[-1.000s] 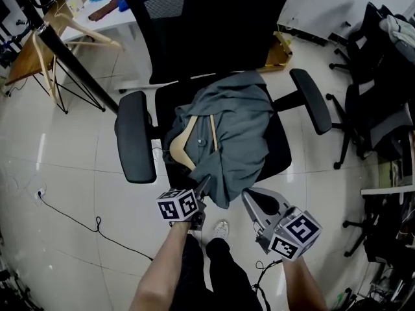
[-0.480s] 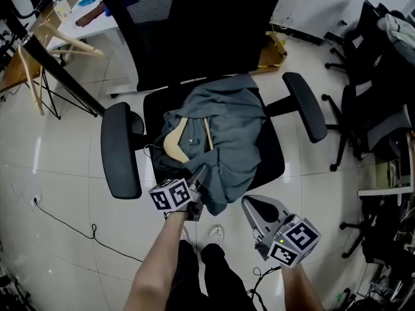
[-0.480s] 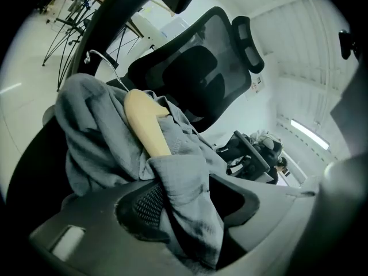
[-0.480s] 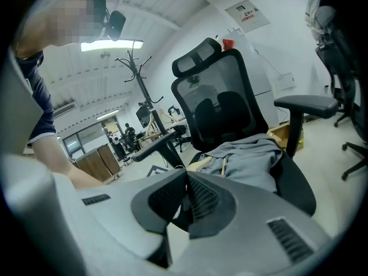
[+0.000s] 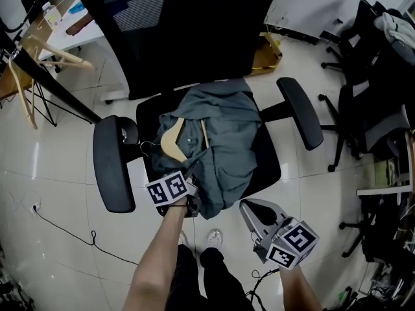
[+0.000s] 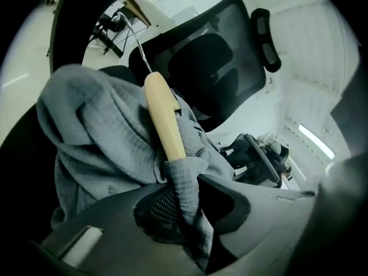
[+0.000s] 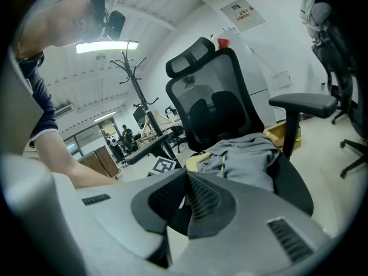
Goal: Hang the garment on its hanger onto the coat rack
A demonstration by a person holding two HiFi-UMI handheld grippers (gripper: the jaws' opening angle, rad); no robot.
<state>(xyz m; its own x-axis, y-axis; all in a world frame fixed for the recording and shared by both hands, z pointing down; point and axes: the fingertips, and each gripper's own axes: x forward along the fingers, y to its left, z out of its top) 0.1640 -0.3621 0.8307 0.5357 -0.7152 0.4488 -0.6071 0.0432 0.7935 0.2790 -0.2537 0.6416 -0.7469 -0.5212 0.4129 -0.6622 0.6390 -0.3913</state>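
Note:
A grey garment (image 5: 224, 141) lies crumpled on the seat of a black office chair (image 5: 110, 164), with a wooden hanger (image 5: 170, 141) inside its collar. My left gripper (image 5: 191, 180) is at the garment's near left edge. In the left gripper view its jaws are closing, and a fold of the garment (image 6: 98, 131) wrapped over the hanger's end (image 6: 164, 125) is pinched between them (image 6: 184, 211). The hanger's wire hook (image 6: 138, 45) points away. My right gripper (image 5: 249, 207) hovers in front of the chair, shut and empty (image 7: 187, 197). The coat rack (image 7: 135, 79) stands beyond the chair to the left.
The chair's tall mesh back (image 5: 188, 31) rises behind the seat, an armrest (image 5: 299, 112) on each side. A dark pole with spare wooden hangers (image 5: 39, 60) is at far left. More chairs (image 5: 369, 102) crowd the right. A cable (image 5: 71, 229) runs over the floor.
My left gripper has moved forward onto the garment's near edge and its jaws have closed on the fabric over the hanger's end. The right gripper has hardly moved.

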